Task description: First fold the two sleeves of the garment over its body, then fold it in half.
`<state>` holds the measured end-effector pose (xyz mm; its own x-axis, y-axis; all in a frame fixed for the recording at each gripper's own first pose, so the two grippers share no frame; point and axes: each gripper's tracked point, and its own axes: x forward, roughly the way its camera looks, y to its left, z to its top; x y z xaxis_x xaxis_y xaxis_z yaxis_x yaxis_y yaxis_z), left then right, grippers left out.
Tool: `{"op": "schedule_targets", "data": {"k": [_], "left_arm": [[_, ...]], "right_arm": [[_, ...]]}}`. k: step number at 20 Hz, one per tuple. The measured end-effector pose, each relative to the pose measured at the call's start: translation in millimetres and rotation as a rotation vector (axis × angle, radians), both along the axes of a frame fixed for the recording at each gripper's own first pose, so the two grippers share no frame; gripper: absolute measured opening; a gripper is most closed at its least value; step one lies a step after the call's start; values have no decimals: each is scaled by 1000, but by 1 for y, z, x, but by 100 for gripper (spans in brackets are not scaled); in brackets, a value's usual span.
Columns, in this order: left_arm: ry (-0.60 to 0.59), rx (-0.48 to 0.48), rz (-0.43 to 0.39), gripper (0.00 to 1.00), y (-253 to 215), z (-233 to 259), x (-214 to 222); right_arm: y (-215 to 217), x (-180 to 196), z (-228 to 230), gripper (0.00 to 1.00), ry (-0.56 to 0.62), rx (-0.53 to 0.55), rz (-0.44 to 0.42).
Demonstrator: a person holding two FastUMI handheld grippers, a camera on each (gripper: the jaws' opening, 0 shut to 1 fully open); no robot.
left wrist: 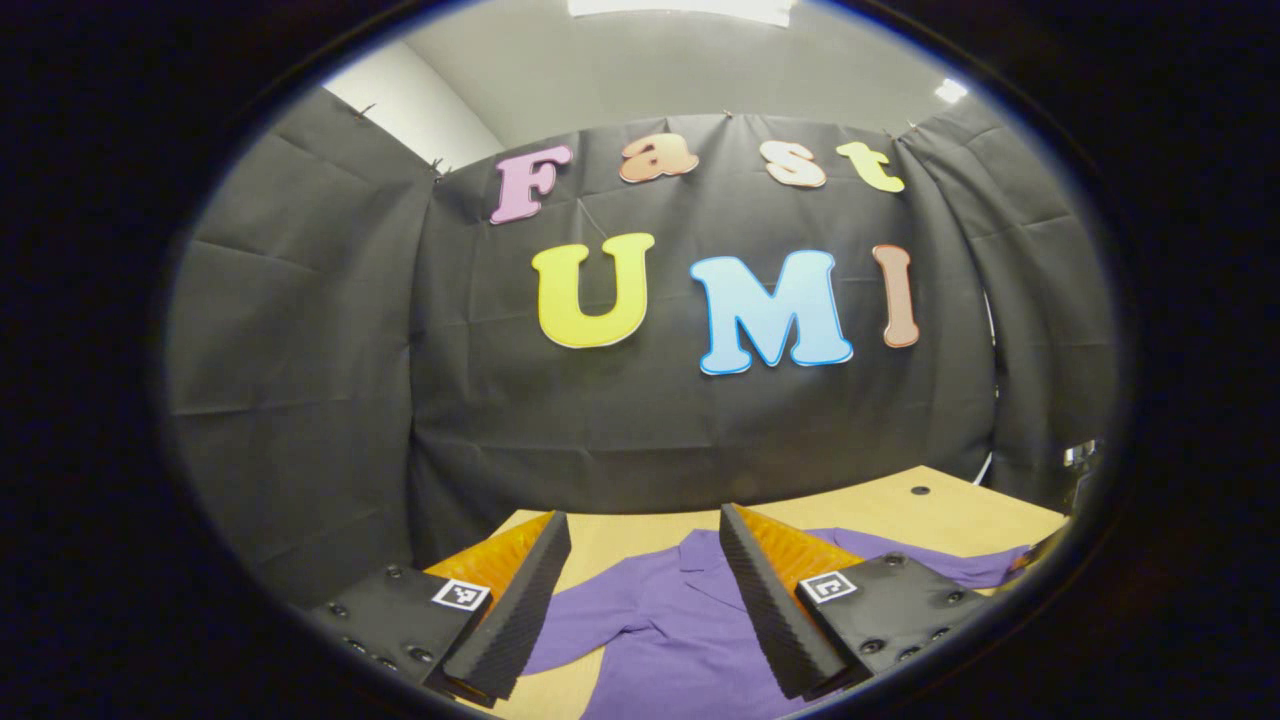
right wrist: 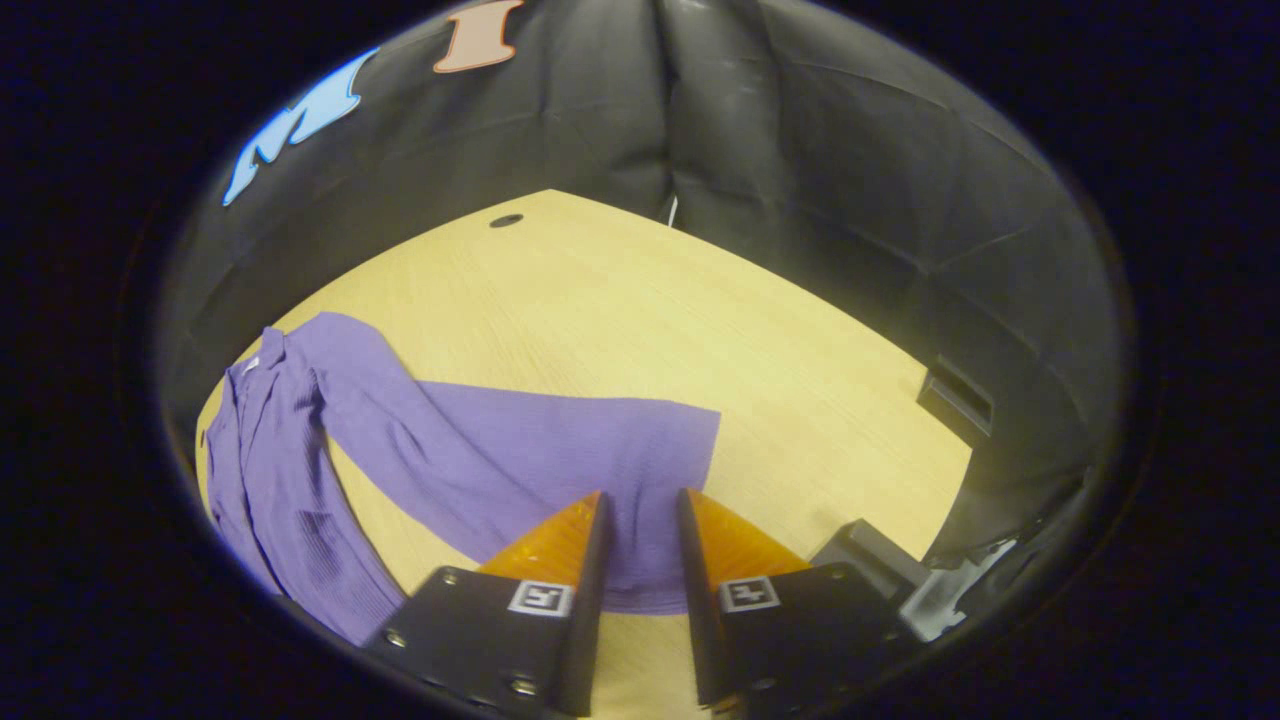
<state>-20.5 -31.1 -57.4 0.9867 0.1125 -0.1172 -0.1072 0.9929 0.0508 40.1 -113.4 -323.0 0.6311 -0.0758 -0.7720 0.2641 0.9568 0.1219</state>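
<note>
One light wooden table (right wrist: 640,300) with a pale yellow grain fills the booth floor area, backed on all visible sides by draped black cloth walls (left wrist: 300,330); a grey ceiling with a bright light panel (left wrist: 680,8) shows above the cloth in the left gripper view. One small dark round hole (right wrist: 506,220) sits near the table's far edge, and one dark rectangular slot (right wrist: 955,400) lies at the table's side by the cloth. One purple ribbed long-sleeved garment with a collar (right wrist: 290,450) lies flat on the table, its body toward the left of the right gripper view and one sleeve (right wrist: 560,440) stretched out across the wood, unfolded. Two hand-held grippers: the left gripper (left wrist: 640,600) hangs above the garment's collar area with its fingers wide apart, nothing between them; the right gripper (right wrist: 640,560) stands over the sleeve's cuff end, fingers parted by a narrow gap, whether they touch the cloth cannot be told. Each finger carries one small square black-and-white marker; no legible writing appears on garment or table.
</note>
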Motion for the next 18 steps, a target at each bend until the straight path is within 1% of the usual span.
{"op": "schedule_targets", "data": {"k": [1,2,4,6,9,11,12,13,18], "left_arm": [[1,-1,4,99,2,-1,-2],[1,-3,8,99,4,-1,-3],[1,-9,21,99,8,-1,-5],[4,-9,30,99,14,-2,-8],[4,-5,44,99,19,-1,-9],[6,-8,45,99,19,-3,-11],[6,-10,43,99,17,-4,-11],[9,-11,41,99,17,-4,-11],[4,-3,37,99,14,-3,-13]], "right_arm": [[1,0,-1,6,6,19,-23],[2,2,-3,9,11,33,-38],[2,4,-3,9,7,42,-30],[9,5,5,9,-8,97,-32],[29,14,29,8,-73,289,-42],[37,19,45,8,-115,383,-41],[45,19,55,5,-130,406,-32],[49,22,62,8,-143,413,-16],[92,39,107,8,-224,484,90]]}}
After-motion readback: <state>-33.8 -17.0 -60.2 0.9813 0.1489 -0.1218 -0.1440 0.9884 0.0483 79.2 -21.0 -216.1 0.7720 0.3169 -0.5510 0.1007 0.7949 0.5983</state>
